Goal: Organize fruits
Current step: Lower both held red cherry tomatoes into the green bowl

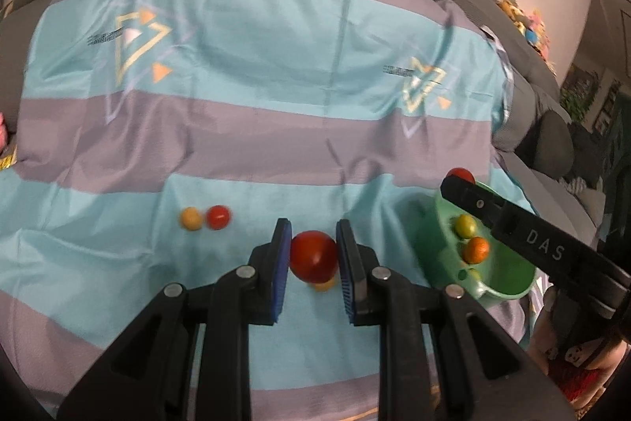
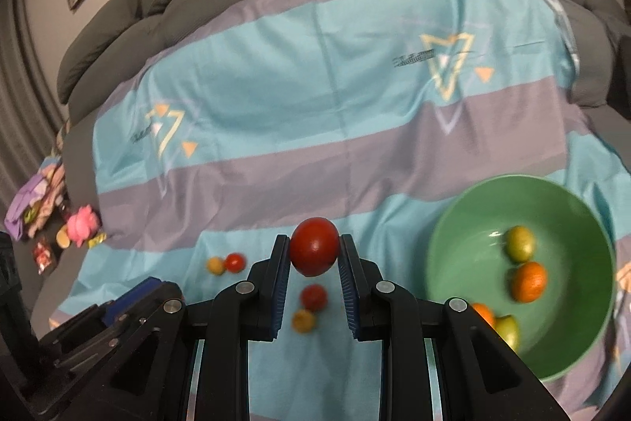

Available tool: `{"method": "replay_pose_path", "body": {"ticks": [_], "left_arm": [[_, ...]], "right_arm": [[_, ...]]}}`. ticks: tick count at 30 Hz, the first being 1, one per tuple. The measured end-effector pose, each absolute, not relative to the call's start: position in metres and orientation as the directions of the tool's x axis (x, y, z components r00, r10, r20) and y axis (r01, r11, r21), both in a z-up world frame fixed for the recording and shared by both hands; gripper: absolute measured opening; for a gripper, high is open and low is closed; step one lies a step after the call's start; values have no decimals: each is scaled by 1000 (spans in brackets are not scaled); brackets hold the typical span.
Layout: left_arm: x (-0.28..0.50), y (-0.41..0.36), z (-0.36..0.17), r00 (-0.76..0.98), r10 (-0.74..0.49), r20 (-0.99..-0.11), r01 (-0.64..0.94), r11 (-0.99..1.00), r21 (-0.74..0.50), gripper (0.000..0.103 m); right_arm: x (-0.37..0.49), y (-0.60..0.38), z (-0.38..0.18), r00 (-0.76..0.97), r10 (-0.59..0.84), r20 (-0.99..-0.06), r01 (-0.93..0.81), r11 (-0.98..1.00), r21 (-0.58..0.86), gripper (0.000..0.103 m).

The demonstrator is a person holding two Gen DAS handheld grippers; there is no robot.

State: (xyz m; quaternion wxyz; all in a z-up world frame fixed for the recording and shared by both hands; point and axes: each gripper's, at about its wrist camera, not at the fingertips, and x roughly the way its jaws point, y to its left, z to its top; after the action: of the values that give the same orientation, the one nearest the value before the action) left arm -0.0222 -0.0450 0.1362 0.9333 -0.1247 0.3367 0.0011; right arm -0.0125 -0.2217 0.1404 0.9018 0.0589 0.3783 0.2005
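Tomato [image 2: 314, 251] sits clamped between right gripper [image 2: 313, 263] pads, beside bowl [image 2: 445, 235].

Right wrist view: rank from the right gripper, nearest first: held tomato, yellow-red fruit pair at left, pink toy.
1. The tomato, clamped between the fingers of the right gripper.
2. The yellow-red fruit pair, on the striped cloth, left of the gripper.
3. The pink toy, far left, off the cloth.

Left gripper [image 1: 313, 255] jaws close around a tomato [image 1: 313, 256]; right gripper [image 2: 314, 253] jaws grip another tomato [image 2: 314, 251], raised.
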Motion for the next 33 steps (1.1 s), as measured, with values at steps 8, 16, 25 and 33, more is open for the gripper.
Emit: {"method": "replay_pose_path", "body": {"ticks": [8,16,25,33], "left_arm": [[3,-98,137,754,-156,-639,20,977,-214,22],[33,-140,131,710,-223,-668,96,970,-222,23],[54,-177,125,660,-263,-704,166,965,-205,23],[69,-195,112,600,-289,-746,198,957,-212,23]], "right_arm": [[-9,-266,151,709,311,-633,-206,950,235,26],[-1,-310,148,727,259,-636,-106,957,269,26],[9,-351,134,712,201,-672,17,953,303,26],[17,-369,120,677,177,-715,81,947,311,26]]}}
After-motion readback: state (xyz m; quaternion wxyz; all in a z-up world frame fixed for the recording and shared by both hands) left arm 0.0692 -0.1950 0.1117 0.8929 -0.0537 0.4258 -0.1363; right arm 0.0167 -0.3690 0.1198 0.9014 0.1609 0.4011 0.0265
